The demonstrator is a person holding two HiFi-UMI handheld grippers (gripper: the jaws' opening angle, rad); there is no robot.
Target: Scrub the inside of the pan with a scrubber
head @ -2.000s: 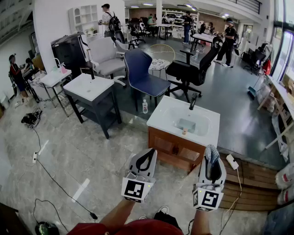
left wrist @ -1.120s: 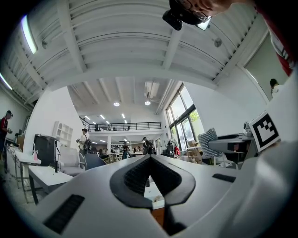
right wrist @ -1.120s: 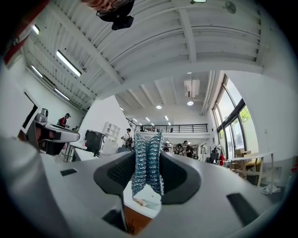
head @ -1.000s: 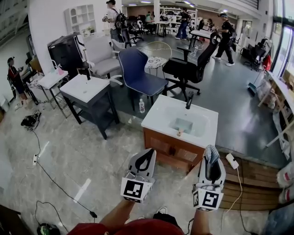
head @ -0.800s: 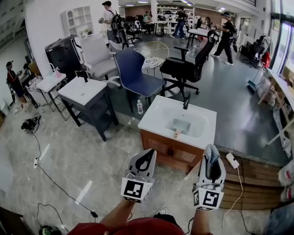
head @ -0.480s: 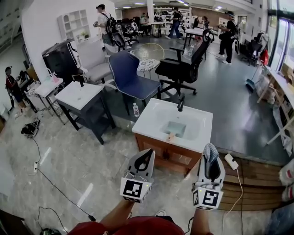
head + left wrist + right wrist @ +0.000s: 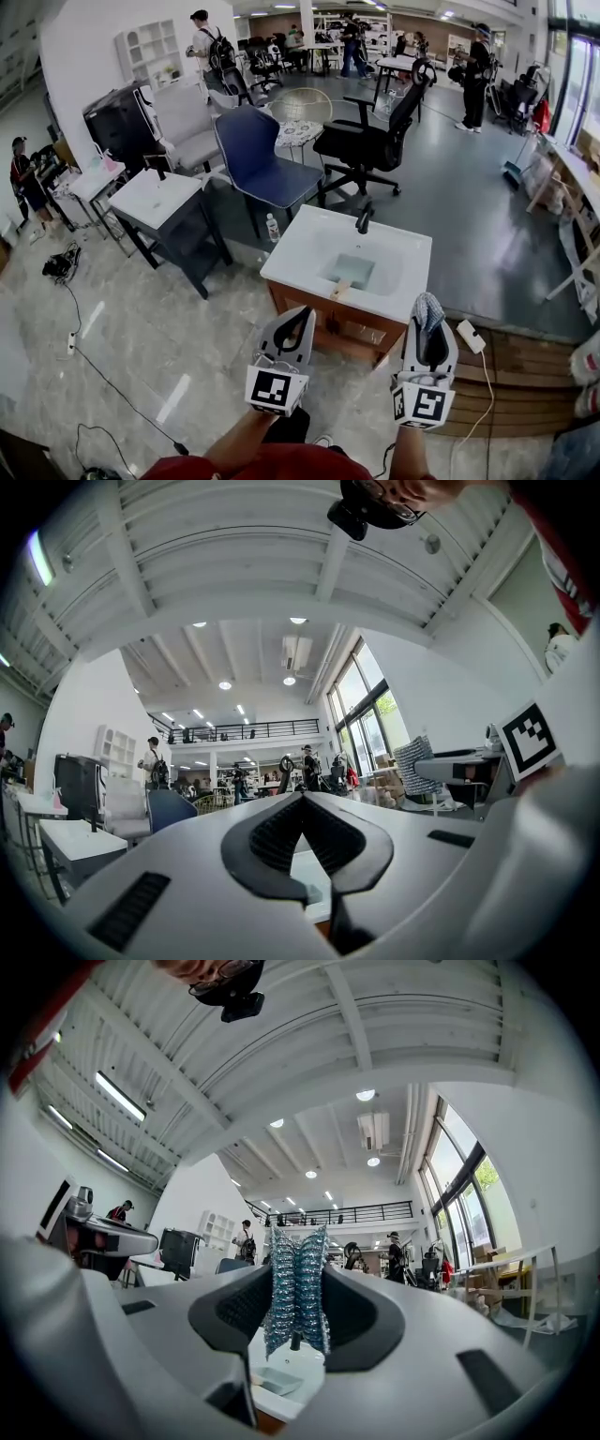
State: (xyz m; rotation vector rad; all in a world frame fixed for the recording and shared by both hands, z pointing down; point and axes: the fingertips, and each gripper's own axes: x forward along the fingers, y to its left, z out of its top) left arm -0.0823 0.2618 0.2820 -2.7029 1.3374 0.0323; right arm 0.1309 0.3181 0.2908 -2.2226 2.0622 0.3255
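My right gripper (image 7: 427,317) is held low at the right, shut on a blue-silver mesh scrubber (image 7: 428,307) that sticks out past its tips. In the right gripper view the scrubber (image 7: 297,1283) fills the gap between the jaws of the right gripper (image 7: 297,1290). My left gripper (image 7: 302,319) hangs beside it, shut and holding nothing; in its own view the left gripper (image 7: 302,804) has its tips touching. Just ahead stands a white sink vanity (image 7: 305,254) with a black faucet (image 7: 364,218). A tan handle (image 7: 341,289) pokes from the basin; I cannot make out a pan.
A blue chair (image 7: 255,155), a black office chair (image 7: 370,141) and a dark table with a white top (image 7: 161,195) stand behind the vanity. A water bottle (image 7: 272,228) is on the floor. A power strip (image 7: 471,336) lies on a wooden platform (image 7: 511,375). Cables (image 7: 89,361) cross the floor at left.
The view has drawn closer to the sink vanity, which now sits lower and more to the left. Both grippers keep their pose, the scrubber still clamped in the right one.
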